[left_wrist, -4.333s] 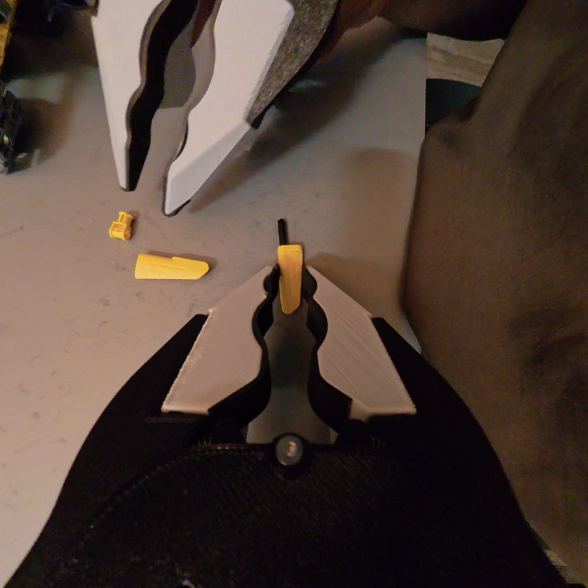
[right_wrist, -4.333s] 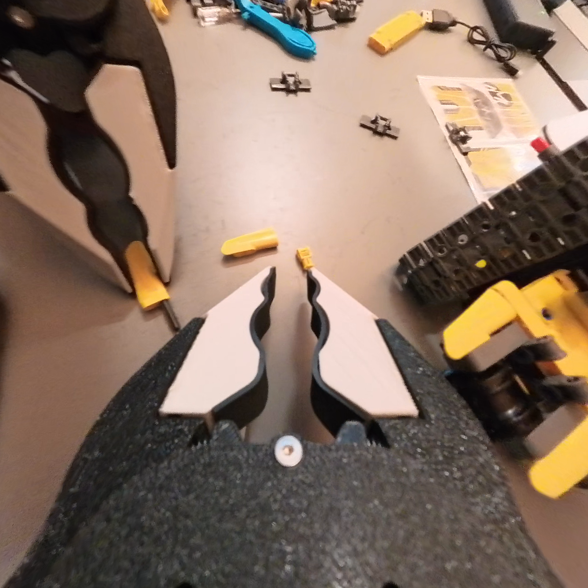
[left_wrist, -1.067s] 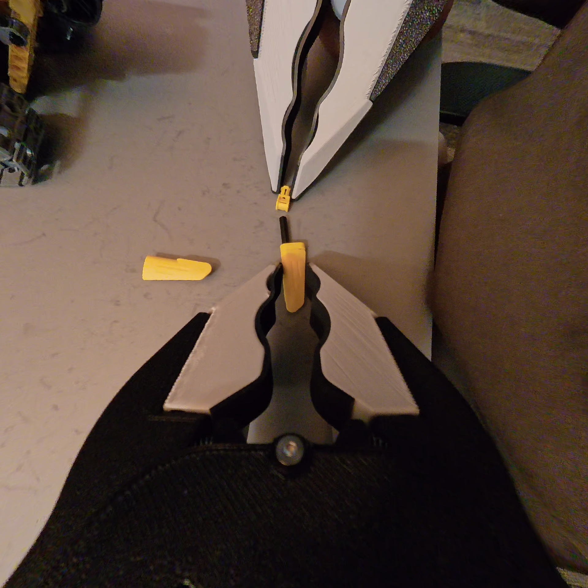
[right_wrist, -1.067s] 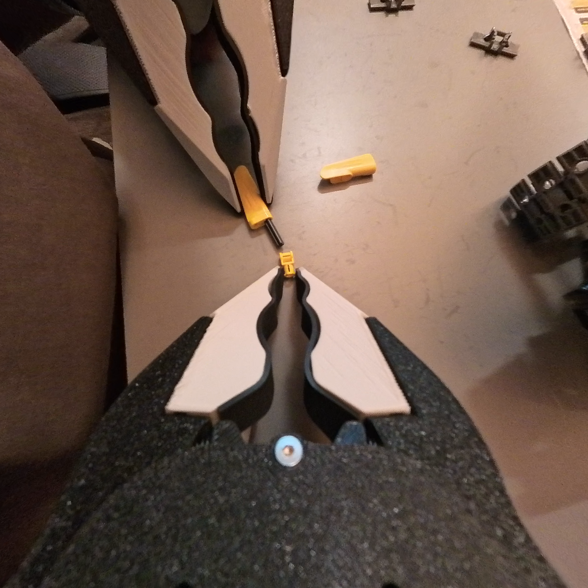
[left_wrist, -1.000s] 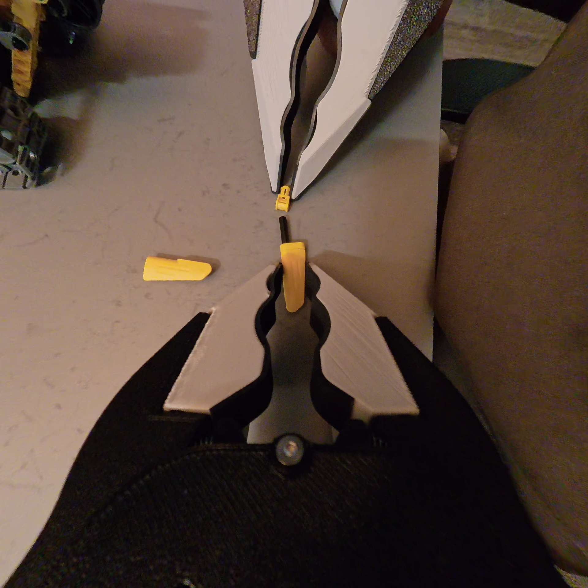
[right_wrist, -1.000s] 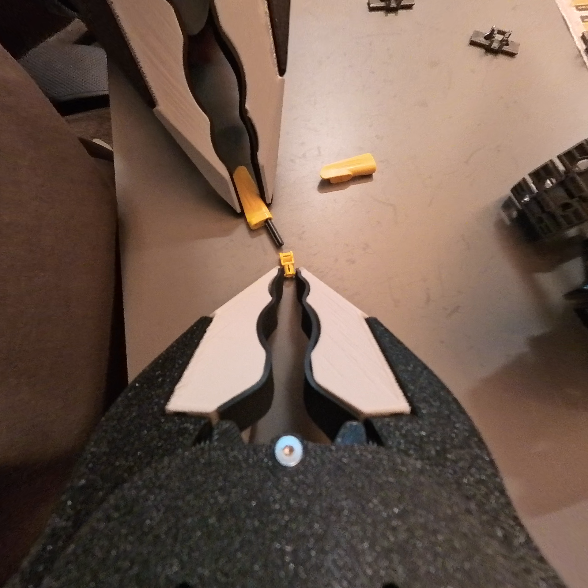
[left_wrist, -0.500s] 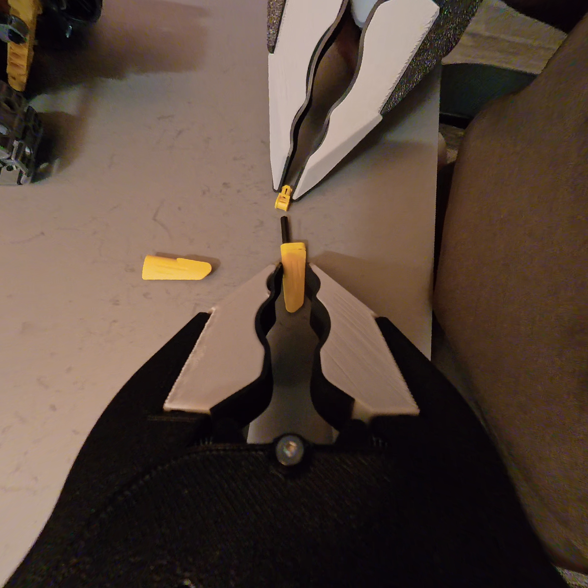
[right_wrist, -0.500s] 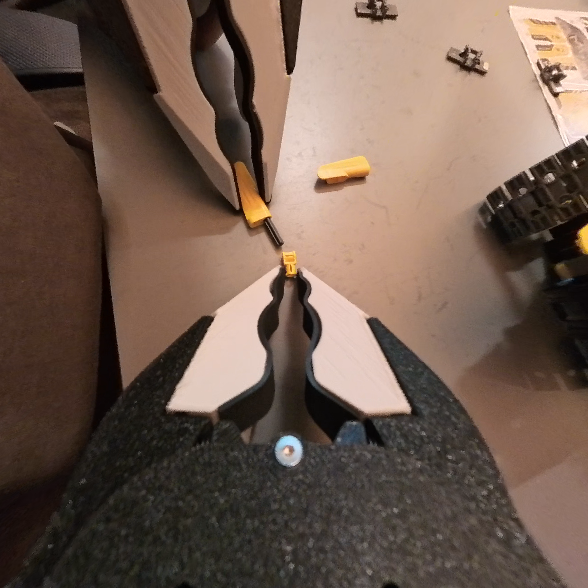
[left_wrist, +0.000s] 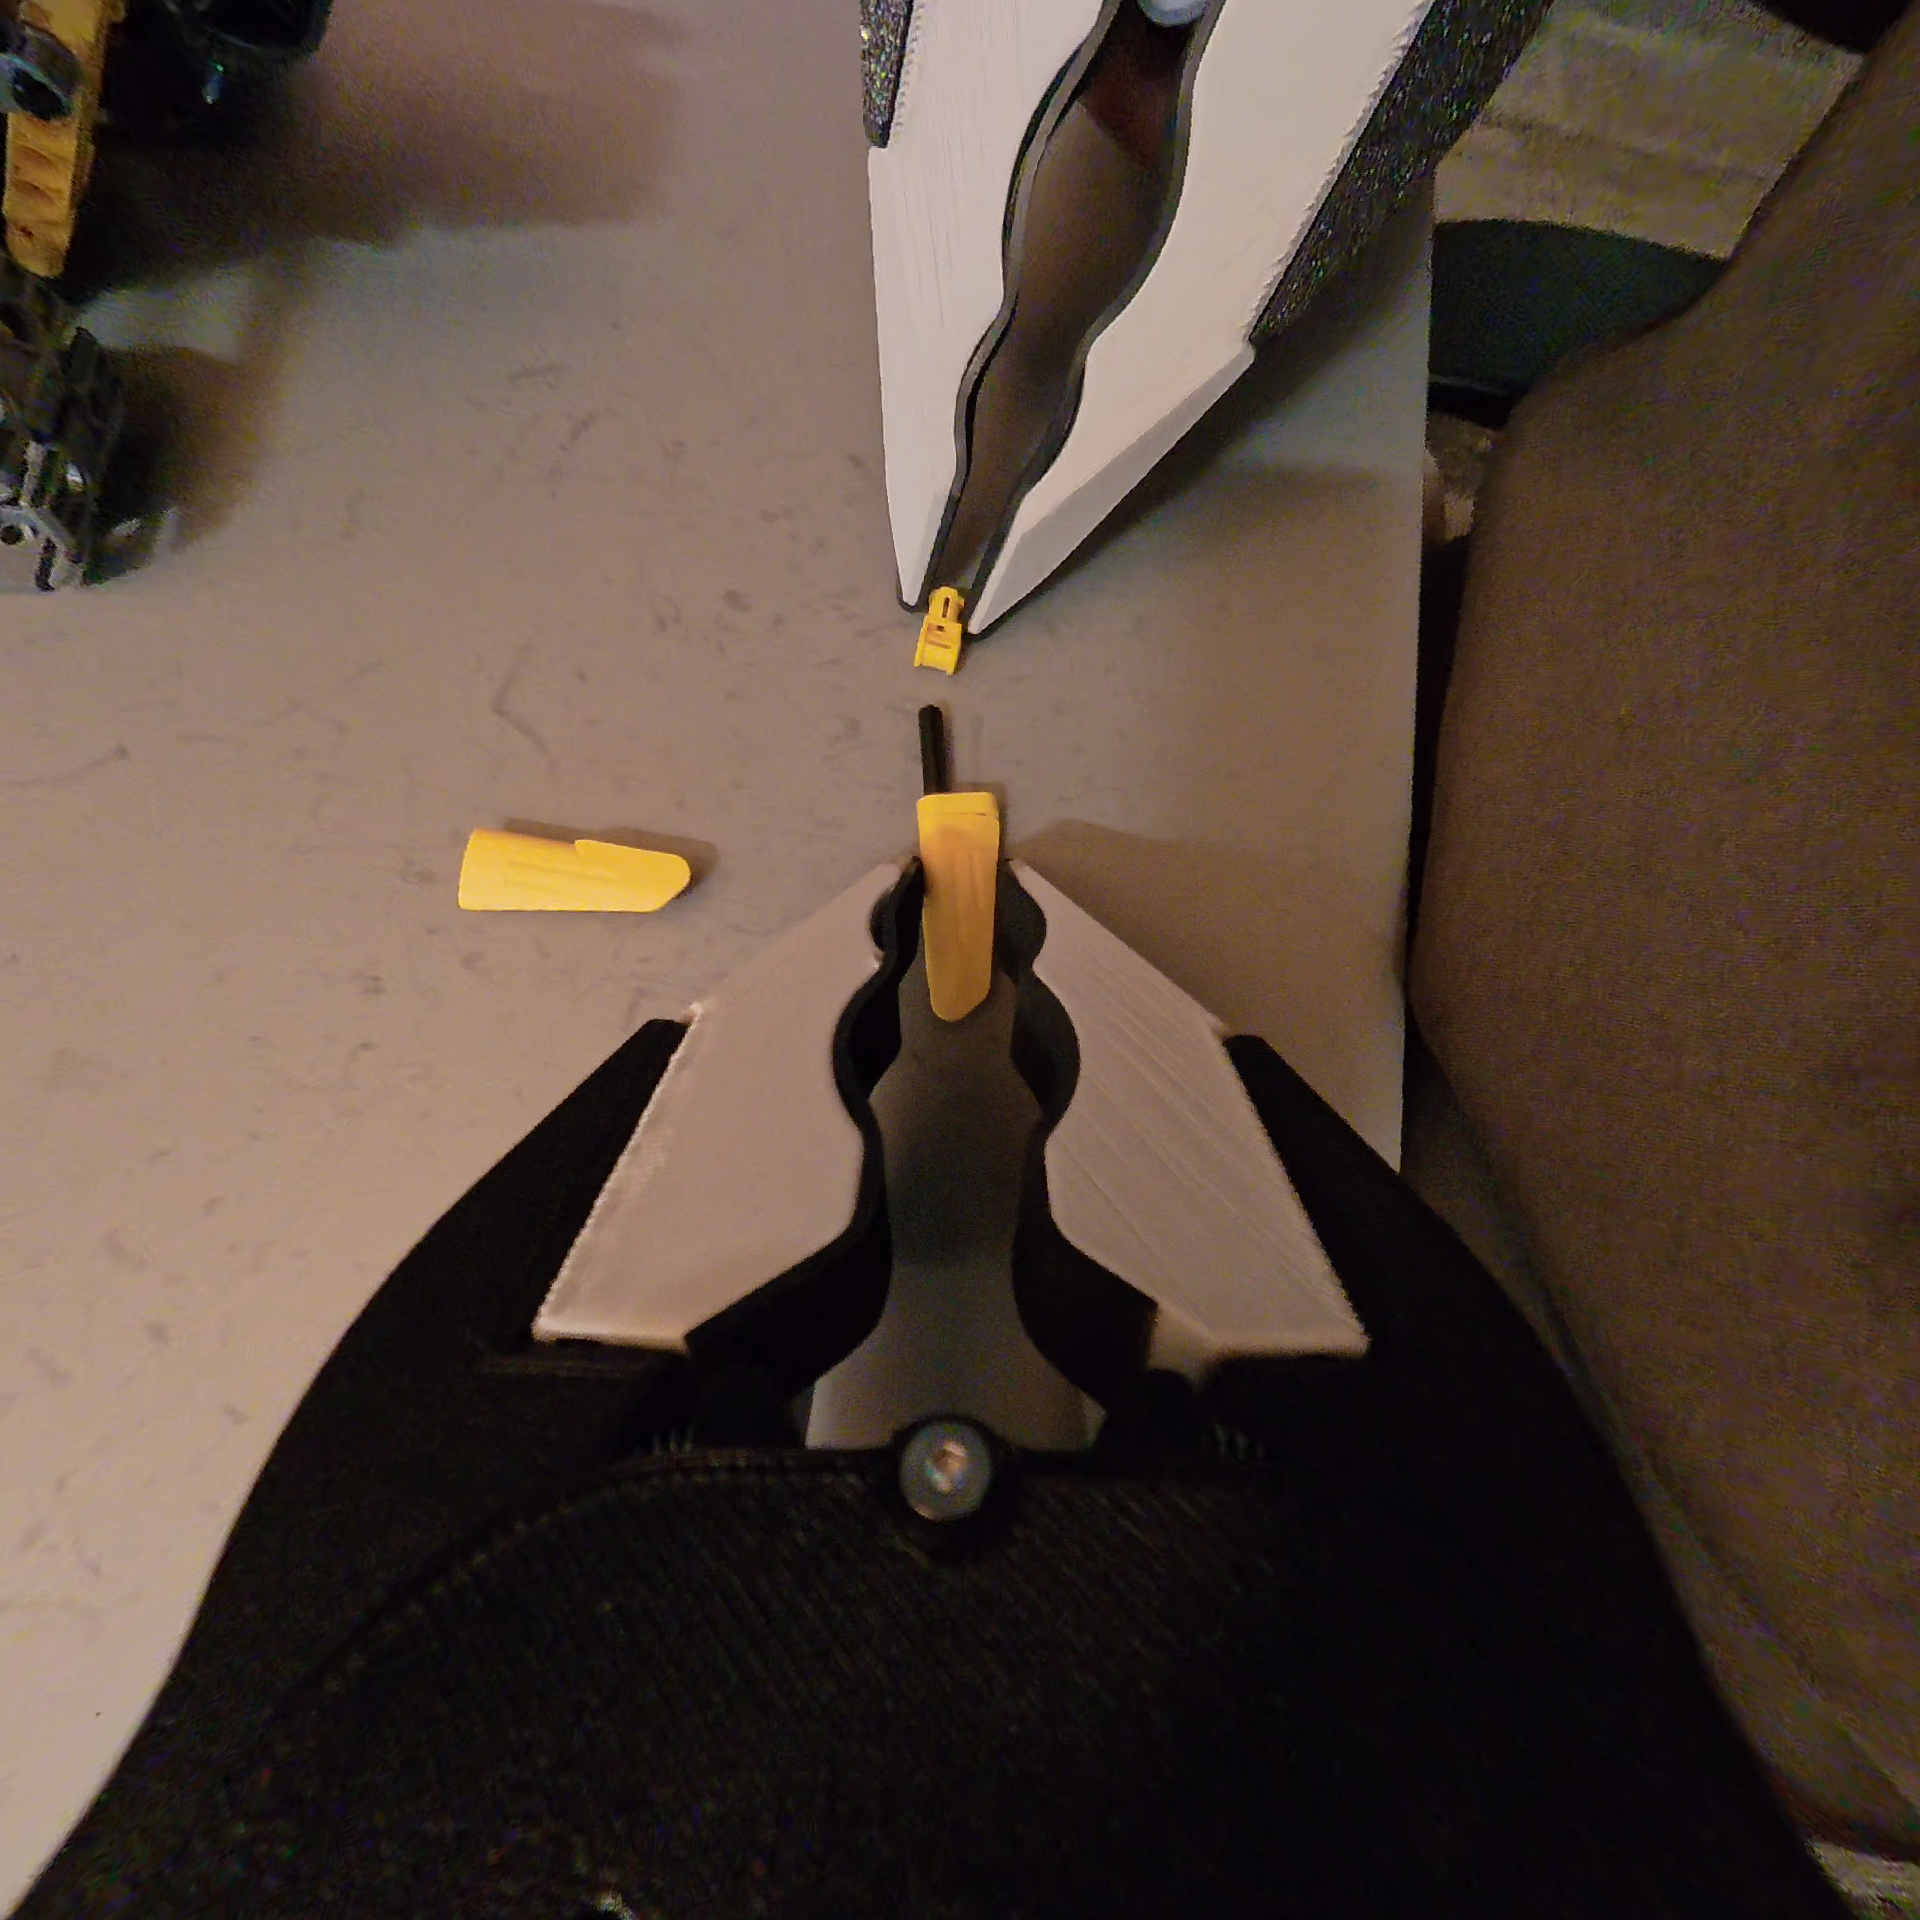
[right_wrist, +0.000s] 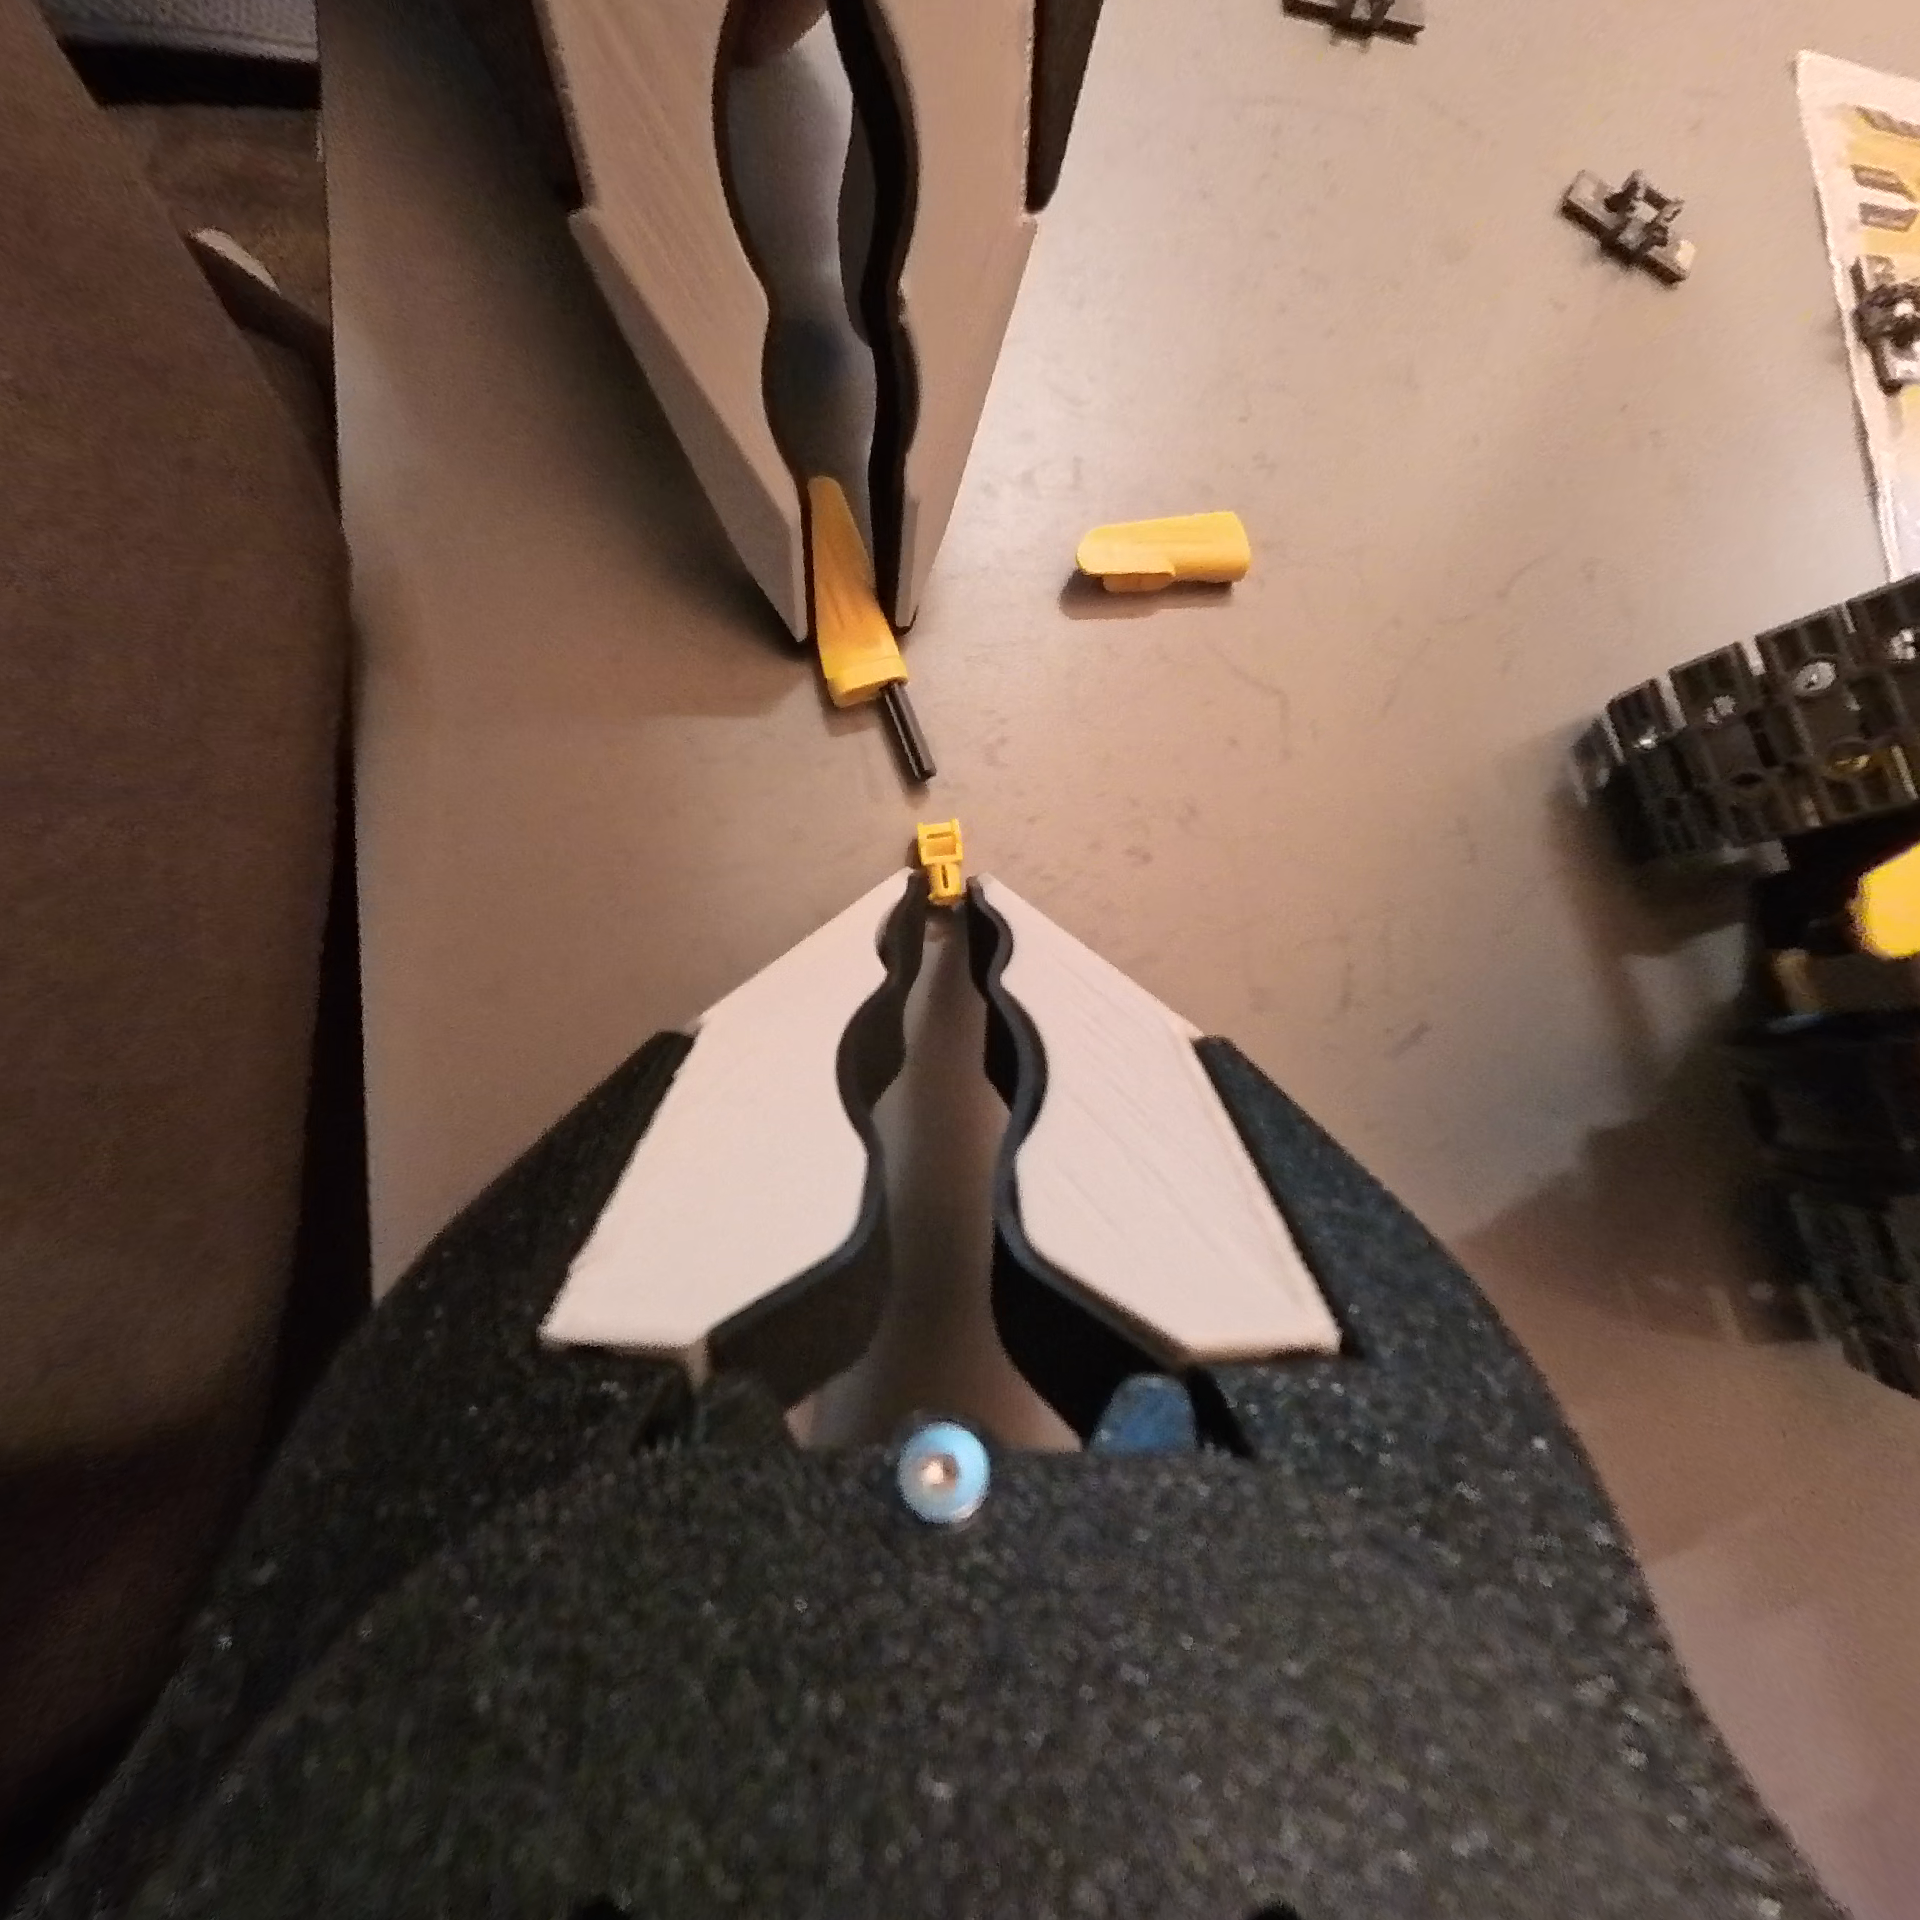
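My left gripper (left_wrist: 956, 868) is shut on a yellow wedge-shaped piece (left_wrist: 958, 904) with a thin black axle (left_wrist: 928, 748) sticking out of its front. My right gripper (right_wrist: 940, 883) is shut on a small yellow connector (right_wrist: 938, 854). The two grippers face each other just above the grey table (left_wrist: 312, 1039). The connector (left_wrist: 940, 642) sits a short gap from the axle tip, nearly in line with it. In the right wrist view the wedge (right_wrist: 847, 603) and axle (right_wrist: 906, 736) point at the connector. A second yellow wedge piece (left_wrist: 571, 871) lies loose on the table to the left.
A black tracked model with yellow parts (right_wrist: 1766, 727) stands to the right in the right wrist view and at the far left in the left wrist view (left_wrist: 47, 416). Small black parts (right_wrist: 1626, 223) and a printed sheet (right_wrist: 1870, 208) lie further off. A brown cushion (left_wrist: 1683, 935) borders the table edge. The grippers' ends are close to 6 centimeters from one another.
Over the last seconds my right gripper picked the small yellow connector off the table and brought it in front of the axle. In the last half second the grippers only shifted slightly.
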